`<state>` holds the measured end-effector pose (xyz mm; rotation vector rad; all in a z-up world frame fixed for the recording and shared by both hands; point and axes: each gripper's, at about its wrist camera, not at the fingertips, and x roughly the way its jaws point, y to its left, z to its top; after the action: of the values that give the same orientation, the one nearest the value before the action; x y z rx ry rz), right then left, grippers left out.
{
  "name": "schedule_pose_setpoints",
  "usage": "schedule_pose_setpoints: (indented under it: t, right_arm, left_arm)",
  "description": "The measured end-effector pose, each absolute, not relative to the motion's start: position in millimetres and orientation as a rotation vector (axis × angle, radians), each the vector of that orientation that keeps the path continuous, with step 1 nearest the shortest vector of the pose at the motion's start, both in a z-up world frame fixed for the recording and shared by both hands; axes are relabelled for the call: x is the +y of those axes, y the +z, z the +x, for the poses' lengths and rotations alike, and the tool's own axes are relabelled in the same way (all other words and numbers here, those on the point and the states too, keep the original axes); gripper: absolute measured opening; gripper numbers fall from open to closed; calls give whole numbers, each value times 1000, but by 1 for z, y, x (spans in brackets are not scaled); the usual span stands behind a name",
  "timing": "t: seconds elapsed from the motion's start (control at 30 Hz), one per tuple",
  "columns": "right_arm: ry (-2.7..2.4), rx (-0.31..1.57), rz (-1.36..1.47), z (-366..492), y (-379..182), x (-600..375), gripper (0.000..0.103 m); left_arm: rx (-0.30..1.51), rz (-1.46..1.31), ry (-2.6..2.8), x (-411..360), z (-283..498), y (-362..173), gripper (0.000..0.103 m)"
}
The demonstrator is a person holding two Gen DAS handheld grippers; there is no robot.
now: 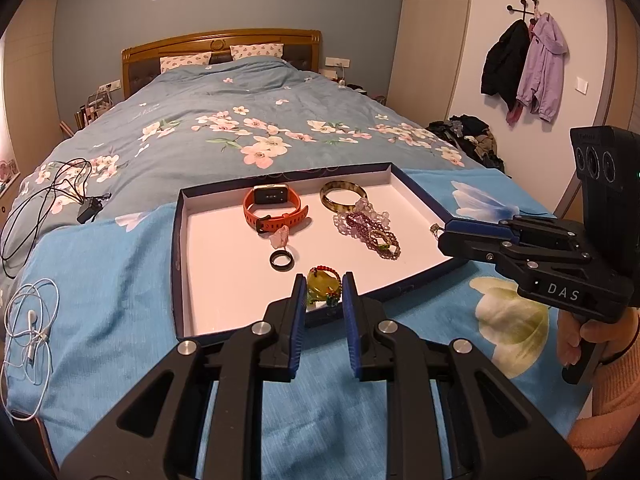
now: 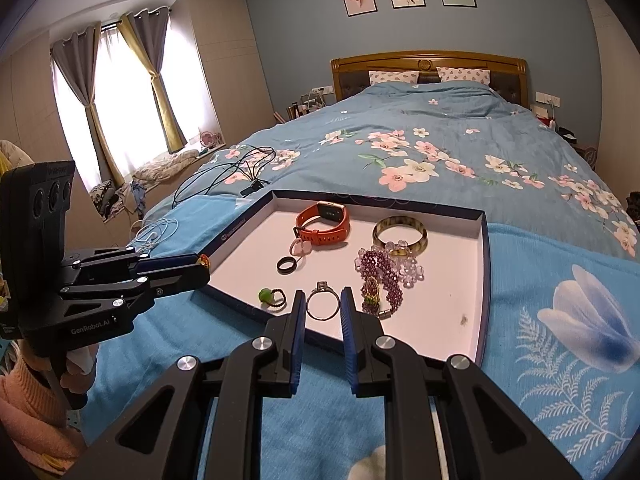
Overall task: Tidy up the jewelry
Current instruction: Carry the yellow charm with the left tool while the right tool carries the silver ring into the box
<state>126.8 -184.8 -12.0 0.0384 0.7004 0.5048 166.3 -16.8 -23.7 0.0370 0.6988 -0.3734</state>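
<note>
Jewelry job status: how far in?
Mostly done, it seems: watch, bangle, beads, black ring and green pendant lie in the tray. In hand: the right gripper pinches a silver ring over the tray's near edge. The left gripper hovers by the pendant, grip unclear. Left: set the ring down.
</note>
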Motion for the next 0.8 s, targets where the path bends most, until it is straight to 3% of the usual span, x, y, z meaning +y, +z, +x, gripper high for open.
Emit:
schedule_pose_setpoints:
  t: [0.8]
  right_arm:
    - [476, 740, 49, 162, -25, -182, 16]
  left_arm:
    - [708, 37, -354, -19, 194, -31, 18]
